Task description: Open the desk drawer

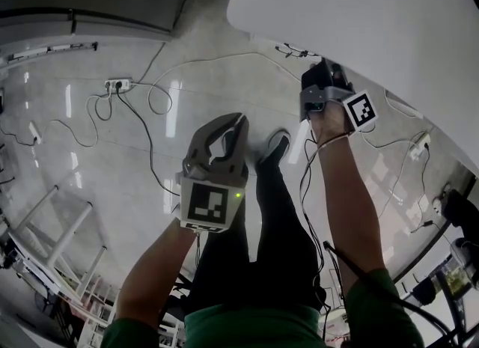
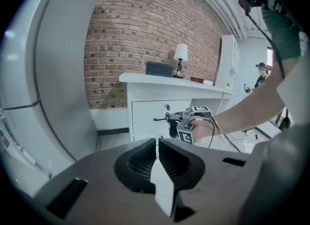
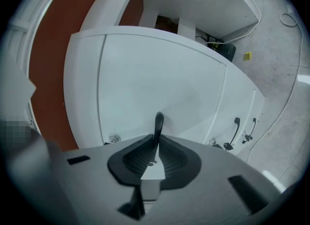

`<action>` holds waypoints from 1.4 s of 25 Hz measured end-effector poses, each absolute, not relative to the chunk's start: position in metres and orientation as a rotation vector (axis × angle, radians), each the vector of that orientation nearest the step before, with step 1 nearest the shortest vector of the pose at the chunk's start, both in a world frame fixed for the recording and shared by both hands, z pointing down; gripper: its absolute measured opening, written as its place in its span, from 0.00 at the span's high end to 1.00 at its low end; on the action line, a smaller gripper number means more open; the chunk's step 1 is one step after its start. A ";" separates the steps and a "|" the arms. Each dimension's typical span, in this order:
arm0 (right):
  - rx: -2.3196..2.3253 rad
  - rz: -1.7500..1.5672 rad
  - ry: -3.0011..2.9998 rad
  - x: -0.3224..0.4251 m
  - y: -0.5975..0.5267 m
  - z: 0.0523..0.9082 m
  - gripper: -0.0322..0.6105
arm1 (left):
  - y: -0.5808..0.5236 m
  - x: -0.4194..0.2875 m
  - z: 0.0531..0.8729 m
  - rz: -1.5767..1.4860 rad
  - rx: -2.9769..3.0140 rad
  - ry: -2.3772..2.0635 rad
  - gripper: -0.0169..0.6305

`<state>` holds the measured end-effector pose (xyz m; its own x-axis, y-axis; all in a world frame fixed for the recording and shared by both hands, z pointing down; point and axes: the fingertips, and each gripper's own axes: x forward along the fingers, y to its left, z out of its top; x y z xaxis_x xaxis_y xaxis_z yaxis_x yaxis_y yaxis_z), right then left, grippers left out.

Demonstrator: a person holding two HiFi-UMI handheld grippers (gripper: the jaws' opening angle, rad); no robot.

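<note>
The white desk [image 2: 164, 81] has a drawer [image 3: 160, 79] with a slim black handle [image 3: 158, 122] on its front. My right gripper [image 3: 156, 144] is shut on that handle, whose top sticks out above the pads. Seen from the left gripper view, the right gripper [image 2: 170, 118] is level against the drawer front [image 2: 147, 115]. From the head view, it [image 1: 322, 88] reaches under the edge of the desk top [image 1: 359, 17], which hides its jaws. My left gripper [image 1: 241, 118] hangs over the floor, away from the desk, jaws together and empty [image 2: 157, 142].
A lamp [image 2: 180, 54] and a black box [image 2: 159, 68] stand on the desk before a brick wall [image 2: 135, 25]. More black handles [image 3: 236, 128] are on a neighbouring desk front. Cables [image 1: 150, 107] and a power strip [image 1: 117, 84] lie on the floor. A white rack [image 1: 60, 227] is at left.
</note>
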<state>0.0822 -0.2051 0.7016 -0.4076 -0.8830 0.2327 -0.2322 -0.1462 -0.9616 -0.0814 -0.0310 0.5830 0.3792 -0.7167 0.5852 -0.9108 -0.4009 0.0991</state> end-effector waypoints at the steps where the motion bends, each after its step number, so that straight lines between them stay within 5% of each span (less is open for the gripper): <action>1: -1.264 -1.596 1.579 0.083 -0.204 0.702 0.89 | -0.030 -0.080 0.583 0.645 2.236 -1.404 0.95; 35: -1.253 -1.658 1.533 0.085 -0.116 0.704 0.91 | -0.004 -0.023 0.562 0.701 2.402 -1.251 0.95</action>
